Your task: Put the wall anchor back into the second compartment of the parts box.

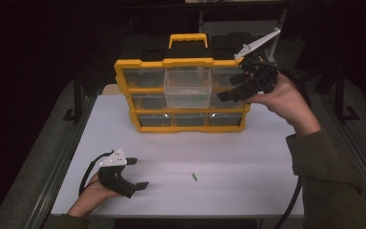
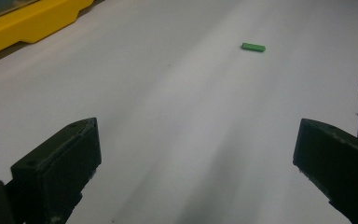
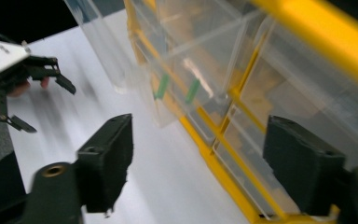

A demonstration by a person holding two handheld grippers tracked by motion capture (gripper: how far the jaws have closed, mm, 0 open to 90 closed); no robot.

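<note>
From the high view, I am holding my right gripper (image 1: pixel 232 93) up at the right side of the yellow organizer (image 1: pixel 181 95), jaws spread and gripping nothing, just beside the clear drawer (image 1: pixel 188 88) that is sticking out of the middle of the top row. My left gripper (image 1: pixel 134 173) is resting low on the white table (image 1: pixel 248 157), also released. A small green piece (image 1: pixel 194 177) is lying on the table to the right of it, apart from both grippers. I judge that I am sorting green pieces into that drawer, and the next move calls for my left gripper reaching over, closing on the loose piece and carrying it up.

In the left gripper view, my jaws are standing wide apart over bare table, with the green piece (image 2: pixel 253 47) ahead and well off, and a corner of the organizer (image 2: pixel 28 21) at the upper left.

In the right gripper view, my jaws are open beside the drawer (image 3: pixel 186 56); green pieces (image 3: pixel 177 88) are showing through its clear wall. I am reading no brand, label or writing anywhere.
</note>
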